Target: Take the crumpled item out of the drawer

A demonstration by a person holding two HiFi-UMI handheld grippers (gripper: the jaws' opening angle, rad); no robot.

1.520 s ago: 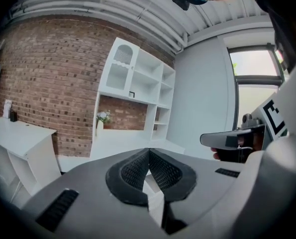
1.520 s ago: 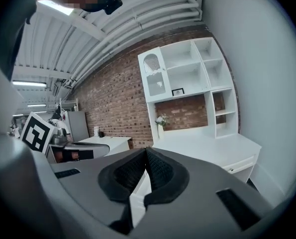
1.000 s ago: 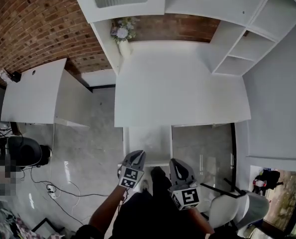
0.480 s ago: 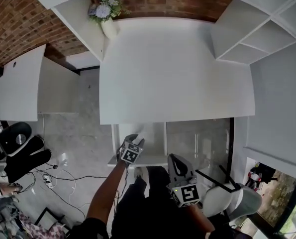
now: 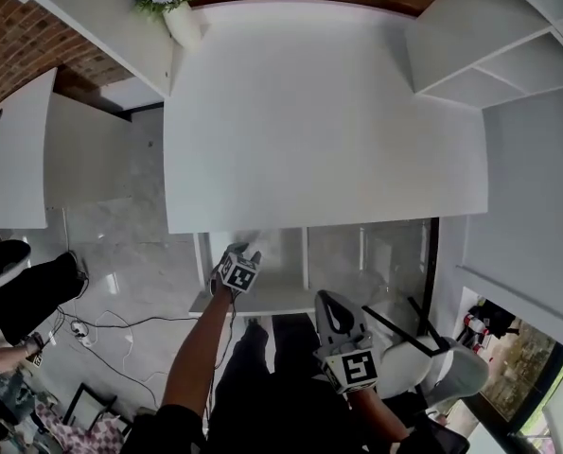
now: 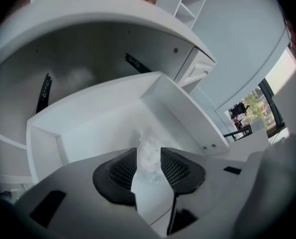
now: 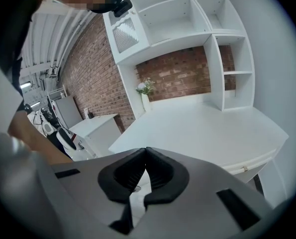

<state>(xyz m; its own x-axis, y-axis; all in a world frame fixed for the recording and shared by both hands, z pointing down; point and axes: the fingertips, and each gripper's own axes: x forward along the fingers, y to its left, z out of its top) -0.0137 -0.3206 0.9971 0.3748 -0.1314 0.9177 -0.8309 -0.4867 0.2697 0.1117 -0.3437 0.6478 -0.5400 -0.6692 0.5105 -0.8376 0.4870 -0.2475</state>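
While the left tool [image 5: 247, 251] hangs over the open drawer [image 6: 88, 128] under the bench [image 5: 319, 112], its jaws stand wide. White crumpled item [image 6: 148, 142] lies on the drawer floor, seen between them, not pinched. Right tool [image 7: 146, 151] closed, empty, well apart from the drawer.

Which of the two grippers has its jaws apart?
The left gripper, at the open drawer, with the crumpled white item seen between its jaws. The right gripper has its tips together.
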